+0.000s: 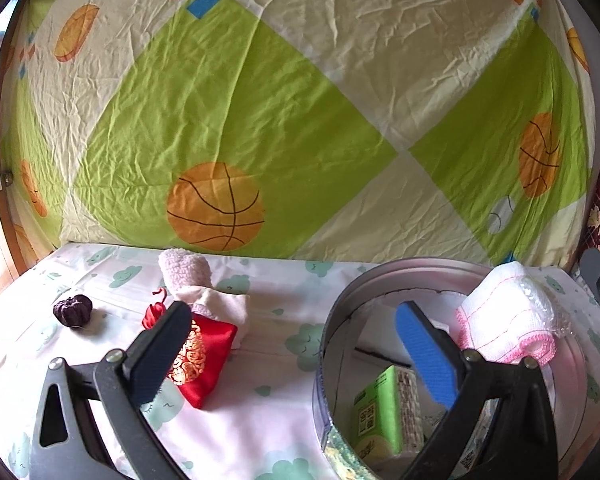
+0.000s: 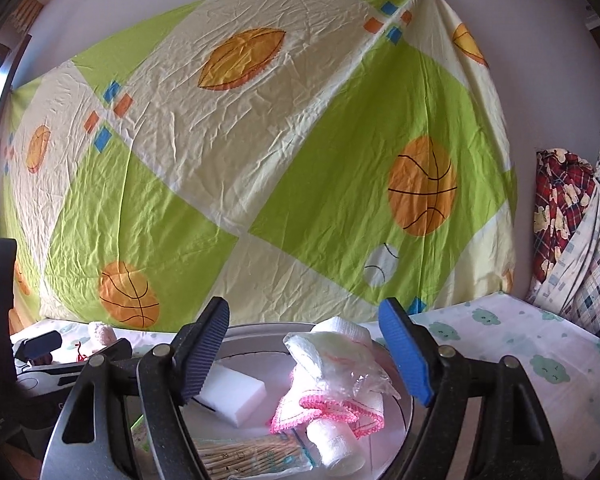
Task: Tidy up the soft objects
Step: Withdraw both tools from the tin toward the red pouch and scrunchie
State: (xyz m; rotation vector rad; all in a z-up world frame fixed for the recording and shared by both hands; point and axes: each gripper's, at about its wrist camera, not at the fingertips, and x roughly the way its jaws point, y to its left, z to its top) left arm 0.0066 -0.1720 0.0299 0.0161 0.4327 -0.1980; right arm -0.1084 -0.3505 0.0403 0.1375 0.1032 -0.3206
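Observation:
My left gripper (image 1: 296,356) stands open over the cloud-print sheet, with nothing pressed by its pads. Behind its left finger lies a red embroidered pouch (image 1: 204,364), and beyond that a fluffy pink-and-cream sock (image 1: 188,276). A dark purple scrunchie-like lump (image 1: 73,311) sits further left. A round metal tin (image 1: 400,268) holds a green tissue pack (image 1: 376,412). A white cloth with pink edging (image 1: 508,320) rests at its far rim. My right gripper (image 2: 304,356) is open above the tin (image 2: 260,330). The pink-edged cloth (image 2: 332,380) in clear plastic lies below the jaws, untouched.
The tin also holds a white sponge block (image 2: 232,396), a gauze roll (image 2: 336,448) and a packet of thin sticks (image 2: 252,456). A green-and-cream basketball-print sheet (image 2: 260,160) hangs behind the bed. Plaid fabrics (image 2: 572,232) are piled at the right.

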